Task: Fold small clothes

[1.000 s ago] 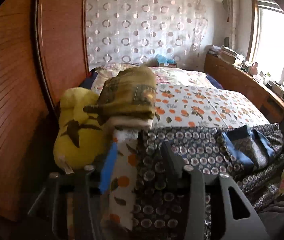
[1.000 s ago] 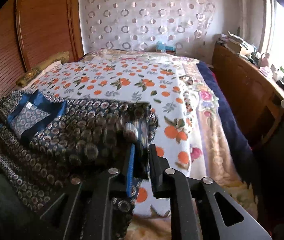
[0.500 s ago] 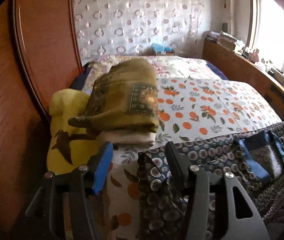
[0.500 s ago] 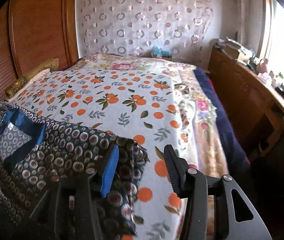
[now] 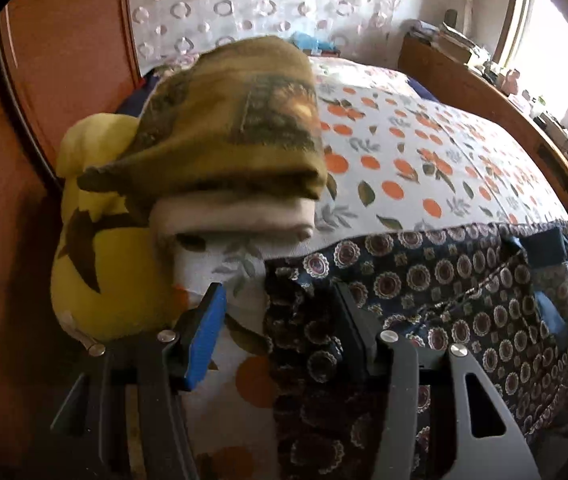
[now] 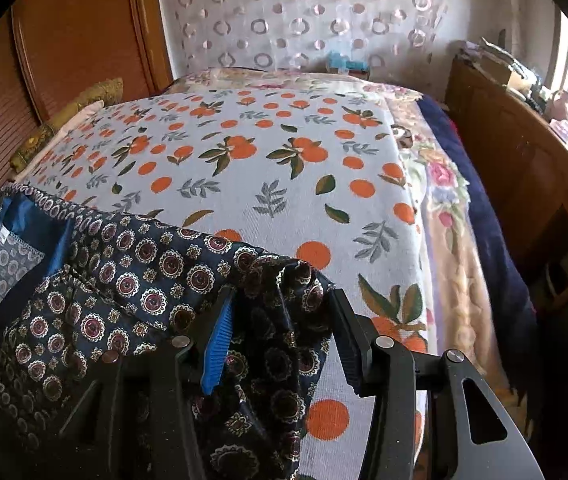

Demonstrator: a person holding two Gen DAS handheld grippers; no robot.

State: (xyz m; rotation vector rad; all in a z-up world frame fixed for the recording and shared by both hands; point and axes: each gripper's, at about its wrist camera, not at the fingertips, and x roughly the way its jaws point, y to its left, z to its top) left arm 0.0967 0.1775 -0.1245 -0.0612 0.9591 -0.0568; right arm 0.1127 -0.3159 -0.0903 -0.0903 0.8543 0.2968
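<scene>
A dark navy garment with round medallion print (image 5: 436, 280) lies across the near edge of the bed, blue lining showing at its collar (image 6: 24, 232). My left gripper (image 5: 280, 312) is open, its jaws standing either side of the garment's left corner. My right gripper (image 6: 282, 320) is open too, with the garment's right corner (image 6: 280, 292) lying loose between the jaws. The cloth rests on the orange-print bedspread (image 6: 268, 168).
A folded olive and cream blanket stack (image 5: 228, 148) and a yellow plush toy (image 5: 96, 248) sit at the bed's left by the wooden headboard (image 5: 64, 60). A wooden sideboard (image 6: 524, 168) runs along the right side, under a window.
Both grippers were shut on the garment's corners a second ago. They have opened, let the cloth down on the bed and drawn back a little.
</scene>
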